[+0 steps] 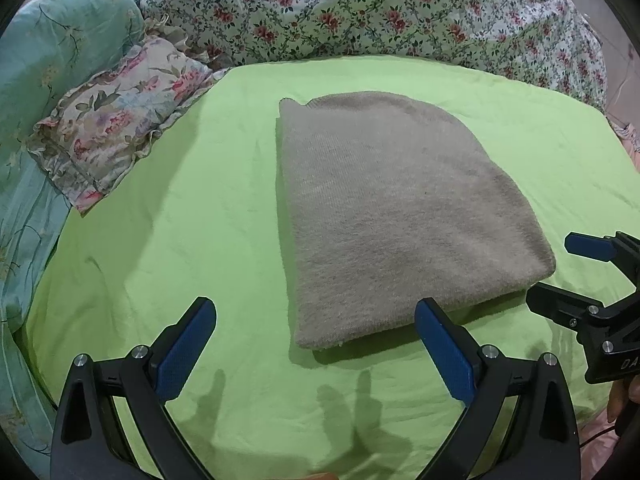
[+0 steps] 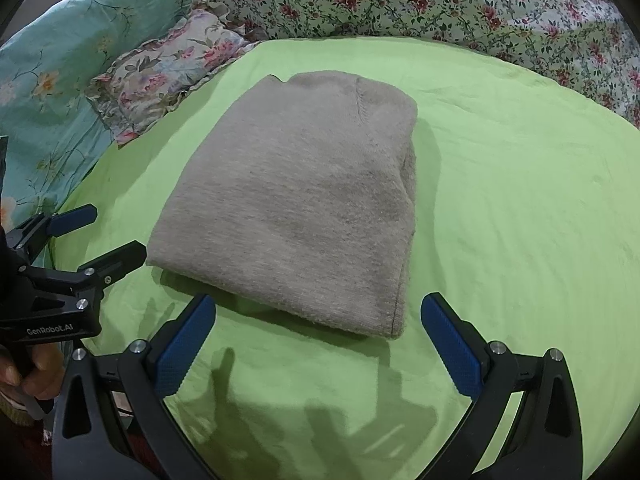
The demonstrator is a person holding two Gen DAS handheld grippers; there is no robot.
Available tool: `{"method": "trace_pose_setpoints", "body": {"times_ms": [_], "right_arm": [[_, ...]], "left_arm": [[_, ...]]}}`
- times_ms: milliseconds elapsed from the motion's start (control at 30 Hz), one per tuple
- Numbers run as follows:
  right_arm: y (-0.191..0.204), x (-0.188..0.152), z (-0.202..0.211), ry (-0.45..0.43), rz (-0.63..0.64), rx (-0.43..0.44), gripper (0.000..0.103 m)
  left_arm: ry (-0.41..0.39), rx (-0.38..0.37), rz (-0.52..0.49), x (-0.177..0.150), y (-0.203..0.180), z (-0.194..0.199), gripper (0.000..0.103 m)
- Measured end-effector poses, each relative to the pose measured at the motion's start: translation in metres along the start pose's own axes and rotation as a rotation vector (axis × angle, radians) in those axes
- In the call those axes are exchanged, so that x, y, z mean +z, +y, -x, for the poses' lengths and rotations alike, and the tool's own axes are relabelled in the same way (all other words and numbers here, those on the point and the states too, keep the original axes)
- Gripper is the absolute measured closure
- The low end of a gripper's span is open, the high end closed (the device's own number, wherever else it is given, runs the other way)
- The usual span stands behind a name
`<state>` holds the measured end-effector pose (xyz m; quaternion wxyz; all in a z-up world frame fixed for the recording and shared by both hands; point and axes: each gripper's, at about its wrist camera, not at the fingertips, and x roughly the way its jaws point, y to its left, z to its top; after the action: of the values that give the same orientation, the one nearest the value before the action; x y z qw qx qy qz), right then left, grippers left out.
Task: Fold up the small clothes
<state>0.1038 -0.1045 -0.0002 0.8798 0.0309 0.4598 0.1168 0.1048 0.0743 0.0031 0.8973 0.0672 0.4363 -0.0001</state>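
Green sheet (image 1: 160,240) w/ folded grey sweater (image 1: 380,216) centre frame, long axis up-down; left gripper (image 1: 316,348) & right gripper (image 2: 318,344) both released, empty, just below near edge, roughly equidistant.

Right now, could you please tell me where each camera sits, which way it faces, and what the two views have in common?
Left wrist view: sits on the left tool, looking forward over the green sheet at the folded grey sweater; its own open blue fingers show, plus the right tool at the right edge.
Right wrist view: sits on the right tool, facing the same sweater from its right; the left tool and a hand show at the left.
Shared: sweater, green sheet, flowered pillow, flowered quilt.
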Motion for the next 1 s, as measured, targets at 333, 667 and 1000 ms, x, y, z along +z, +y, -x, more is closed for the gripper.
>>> {"method": "trace_pose_setpoints", "body": {"times_ms": [333,667,1000], "right_arm": [[-0.0081,0.0051,-0.0062,0.008,-0.022,-0.003,0.001],[-0.0086,0.0053,-0.0070,0.010,-0.026,-0.001,0.001],[-0.0041,0.0034,-0.0040,0.005,-0.029,-0.001,0.001]], "left_arm": [[0.001,-0.012,0.006,0.0022,0.0000,-0.0046,0.003],[-0.007,-0.013,-0.002,0.0013,-0.0042,-0.0009,0.003],[-0.007,-0.016,-0.008,-0.0018,-0.0063,0.0023,0.003]]}}
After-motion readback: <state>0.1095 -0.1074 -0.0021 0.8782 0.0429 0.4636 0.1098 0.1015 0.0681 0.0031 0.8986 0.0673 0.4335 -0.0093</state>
